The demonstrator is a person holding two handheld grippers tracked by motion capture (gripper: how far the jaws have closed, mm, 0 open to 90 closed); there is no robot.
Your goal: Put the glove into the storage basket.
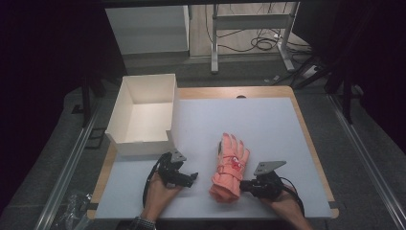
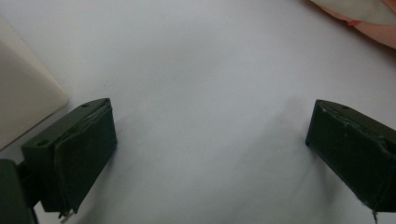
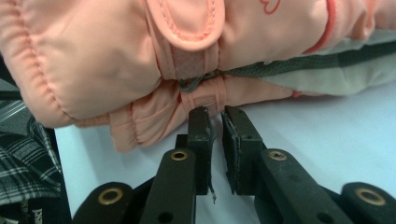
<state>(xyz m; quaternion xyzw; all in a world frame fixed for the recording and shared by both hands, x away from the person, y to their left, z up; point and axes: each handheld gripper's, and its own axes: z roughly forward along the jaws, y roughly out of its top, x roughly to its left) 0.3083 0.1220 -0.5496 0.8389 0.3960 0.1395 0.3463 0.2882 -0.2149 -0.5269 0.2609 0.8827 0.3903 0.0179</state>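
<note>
The pink glove [image 1: 231,167] lay on the white table [image 1: 268,124] between your tongs, your right gripper [image 3: 217,122] nearly closed at its cuff strap, your left gripper [image 2: 210,140] wide apart beside the white box [image 1: 143,112].

Padded pink cloth gloves [image 3: 116,56], stitched seams, fuzzy hook-and-loop strap [image 3: 189,60], matt. White cardboard box [image 1: 143,112], smooth matt. Pale matt mat [image 1: 268,124] over wood-edged table [image 1: 306,129]. Black matt plastic jaws, brass-look rivets [image 3: 179,155] on right gripper [image 3: 217,126].
</note>
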